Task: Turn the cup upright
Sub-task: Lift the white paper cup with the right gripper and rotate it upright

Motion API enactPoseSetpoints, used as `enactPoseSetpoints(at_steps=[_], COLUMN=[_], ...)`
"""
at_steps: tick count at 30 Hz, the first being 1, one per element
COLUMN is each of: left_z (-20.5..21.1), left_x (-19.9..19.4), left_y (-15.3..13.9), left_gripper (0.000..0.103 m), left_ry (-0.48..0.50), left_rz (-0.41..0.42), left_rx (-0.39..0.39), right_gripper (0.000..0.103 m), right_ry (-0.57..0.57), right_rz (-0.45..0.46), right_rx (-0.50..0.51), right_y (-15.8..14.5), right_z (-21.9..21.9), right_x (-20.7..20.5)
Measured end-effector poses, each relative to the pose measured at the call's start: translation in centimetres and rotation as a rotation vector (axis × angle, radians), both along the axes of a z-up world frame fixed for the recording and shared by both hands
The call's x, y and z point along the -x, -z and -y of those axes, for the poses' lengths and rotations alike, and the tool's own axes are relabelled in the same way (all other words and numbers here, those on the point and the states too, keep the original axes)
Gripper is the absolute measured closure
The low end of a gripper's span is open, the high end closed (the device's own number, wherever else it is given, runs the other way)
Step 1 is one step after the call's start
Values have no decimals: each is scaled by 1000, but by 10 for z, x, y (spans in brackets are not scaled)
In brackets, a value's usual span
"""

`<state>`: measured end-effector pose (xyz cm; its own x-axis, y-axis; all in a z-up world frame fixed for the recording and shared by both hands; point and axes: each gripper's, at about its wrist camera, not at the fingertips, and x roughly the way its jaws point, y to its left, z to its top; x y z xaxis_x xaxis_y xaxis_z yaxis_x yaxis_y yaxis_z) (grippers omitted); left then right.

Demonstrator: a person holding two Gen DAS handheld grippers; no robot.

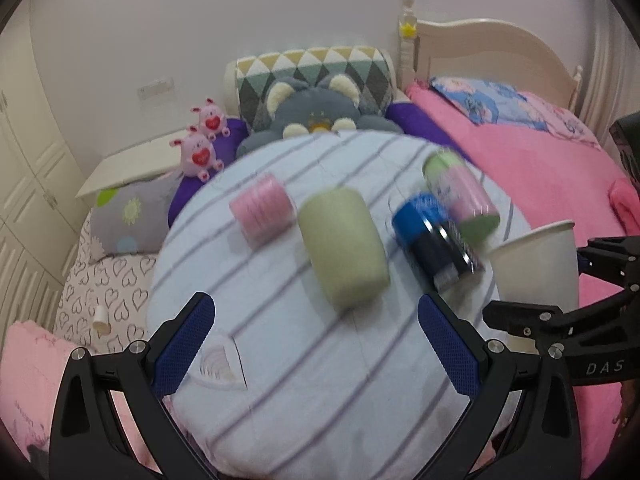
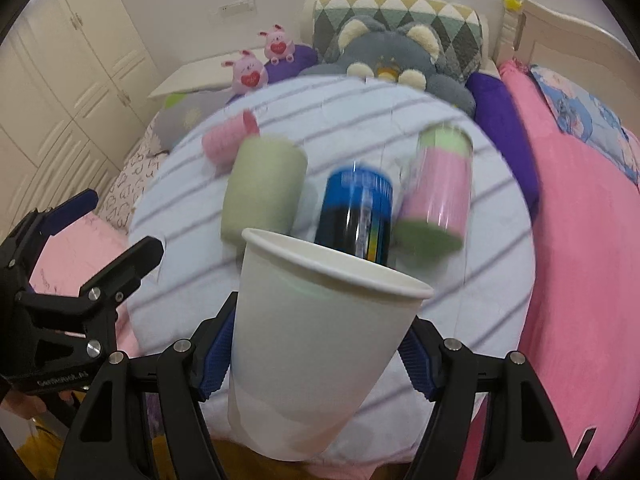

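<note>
We see soft, even indoor light in both views, with only weak shadows and no strong glare. The fisheye lens bends the bed headboard (image 1: 492, 48) and the wardrobe doors (image 2: 60, 80) near the dark round borders. The paper cup (image 2: 320, 344), the blue can (image 2: 354, 216) and the green roll (image 1: 342, 248) look blurred, while the gripper fingers (image 1: 184, 344) stay sharp

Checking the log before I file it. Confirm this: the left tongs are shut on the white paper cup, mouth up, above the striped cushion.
Wrong tongs. The right wrist view shows the right tongs shut on the white paper cup, mouth up, above the striped cushion. The left tongs are open.
</note>
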<state>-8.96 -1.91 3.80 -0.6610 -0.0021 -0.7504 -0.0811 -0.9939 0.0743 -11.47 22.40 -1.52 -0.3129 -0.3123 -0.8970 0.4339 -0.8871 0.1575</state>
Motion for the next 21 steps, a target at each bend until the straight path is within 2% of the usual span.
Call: enactPoseSetpoints(at_steps=[10,15,18,21], left_z=[6,17,19,19], left_x=[-27,-28,-28,-29], left_y=[46,61,65,65], left_gripper=[0,0,0,0], left_ry=[-32,-52,-57,-51], left_rz=[88,124,127,127], left_rx=[16,10,4,0], right_gripper=[31,30,29,23], right_ry=[-14,-17,-27,-17], right_rz=[87,122,122,129], right_rx=[-20,-11,-52,-24], right_y=[59,77,84,85], right_z=[-4,3,8,4], right_x=[-19,-15,-13,-14])
